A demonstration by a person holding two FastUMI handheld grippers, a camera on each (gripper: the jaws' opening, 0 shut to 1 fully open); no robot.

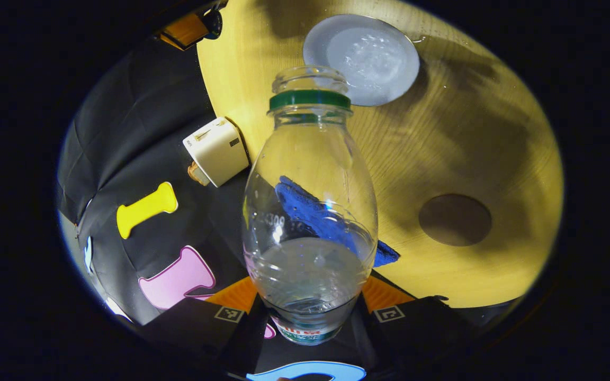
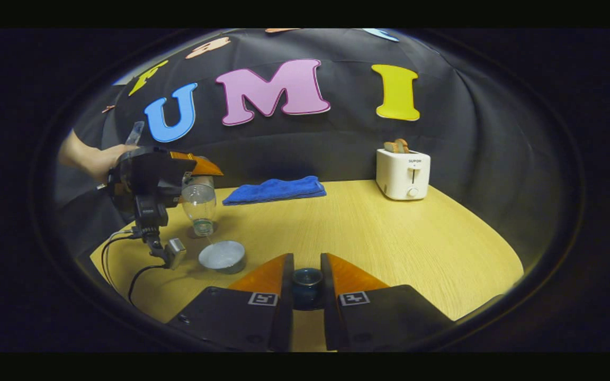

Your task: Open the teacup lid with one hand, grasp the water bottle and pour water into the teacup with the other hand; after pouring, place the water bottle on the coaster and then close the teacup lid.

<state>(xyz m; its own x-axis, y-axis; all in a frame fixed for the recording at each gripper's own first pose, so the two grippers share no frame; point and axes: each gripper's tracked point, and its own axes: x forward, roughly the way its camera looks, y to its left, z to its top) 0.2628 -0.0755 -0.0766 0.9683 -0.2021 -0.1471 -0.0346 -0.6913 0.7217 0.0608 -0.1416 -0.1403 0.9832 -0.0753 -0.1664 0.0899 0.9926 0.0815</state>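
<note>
water bottle (image 1: 309,211) thin, crushable, part full, slick | left gripper (image 1: 309,312) clamped low on body; teacup (image 1: 362,59) at 12 o'clock | right gripper (image 2: 307,288) pinches lid (image 2: 307,277)

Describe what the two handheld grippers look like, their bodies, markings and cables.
Each gripper, the right gripper and the left gripper, has a black body with a square black-and-white marker on each side. Seen from the right gripper view, the left one is a bulky black unit trailing black cables.
</note>
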